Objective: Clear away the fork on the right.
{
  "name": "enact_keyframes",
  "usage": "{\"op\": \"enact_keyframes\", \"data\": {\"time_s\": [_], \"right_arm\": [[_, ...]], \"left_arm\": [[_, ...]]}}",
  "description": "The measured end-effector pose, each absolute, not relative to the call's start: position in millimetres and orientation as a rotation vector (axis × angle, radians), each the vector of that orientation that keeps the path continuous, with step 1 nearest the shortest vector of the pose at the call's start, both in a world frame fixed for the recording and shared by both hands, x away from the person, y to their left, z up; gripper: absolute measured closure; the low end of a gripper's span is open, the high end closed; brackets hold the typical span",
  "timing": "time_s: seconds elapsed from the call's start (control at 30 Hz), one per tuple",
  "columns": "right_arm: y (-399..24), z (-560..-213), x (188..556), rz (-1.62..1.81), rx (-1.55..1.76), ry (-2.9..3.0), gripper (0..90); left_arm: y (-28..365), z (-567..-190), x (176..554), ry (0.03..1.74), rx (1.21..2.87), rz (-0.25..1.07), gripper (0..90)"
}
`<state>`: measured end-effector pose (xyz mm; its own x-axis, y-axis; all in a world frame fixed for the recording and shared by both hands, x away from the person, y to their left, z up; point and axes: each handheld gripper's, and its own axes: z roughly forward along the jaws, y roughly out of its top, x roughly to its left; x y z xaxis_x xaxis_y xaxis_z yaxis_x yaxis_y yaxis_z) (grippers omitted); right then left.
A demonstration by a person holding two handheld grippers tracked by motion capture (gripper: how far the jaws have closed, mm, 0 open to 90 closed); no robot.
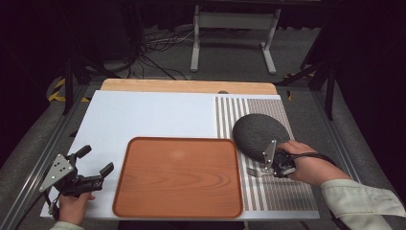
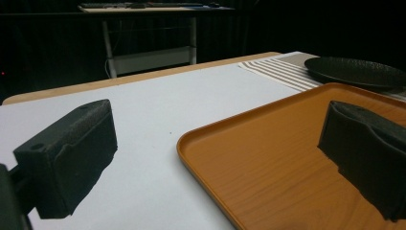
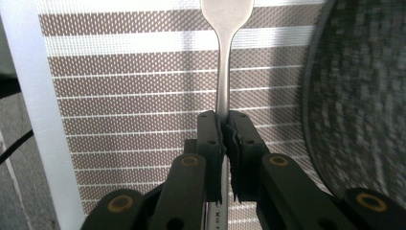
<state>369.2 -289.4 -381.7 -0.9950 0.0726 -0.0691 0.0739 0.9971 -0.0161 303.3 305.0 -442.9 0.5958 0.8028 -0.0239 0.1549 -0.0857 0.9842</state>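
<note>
It looked like a lab: black curtains point(image 1: 28, 72) ringed the table point(image 1: 143, 115) (aluminium-framed), cables point(image 1: 153, 52) sprawled on grey carpet beside a white stand point(image 1: 234, 33).

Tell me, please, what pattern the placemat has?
Brown and white stripes; the placemat shows best in the right gripper view.

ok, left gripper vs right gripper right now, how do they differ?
The left gripper is open, jaws wide apart with nothing between them; the right gripper is shut on a fork, pinching its handle. The left gripper sits at the tray's left edge over the white mat; the right gripper is over the striped mat beside the dark plate. Both are hand-held and low over the table.
</note>
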Motion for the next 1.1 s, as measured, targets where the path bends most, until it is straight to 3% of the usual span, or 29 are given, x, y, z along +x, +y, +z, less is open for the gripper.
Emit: {"op": "enact_keyframes", "data": {"time_s": [0.7,1.1], "right_arm": [[-275.1,-332.8,373.5,0.169,0.266,2.969,84.9],[-240.9,-319.2,372.6,0.339,0.425,2.950,84.9]], "left_arm": [[303.8,-442.0,302.4,0.813,1.585,0.660,0.3],[303.7,-443.1,303.4,0.815,1.592,0.648,0.3]]}}
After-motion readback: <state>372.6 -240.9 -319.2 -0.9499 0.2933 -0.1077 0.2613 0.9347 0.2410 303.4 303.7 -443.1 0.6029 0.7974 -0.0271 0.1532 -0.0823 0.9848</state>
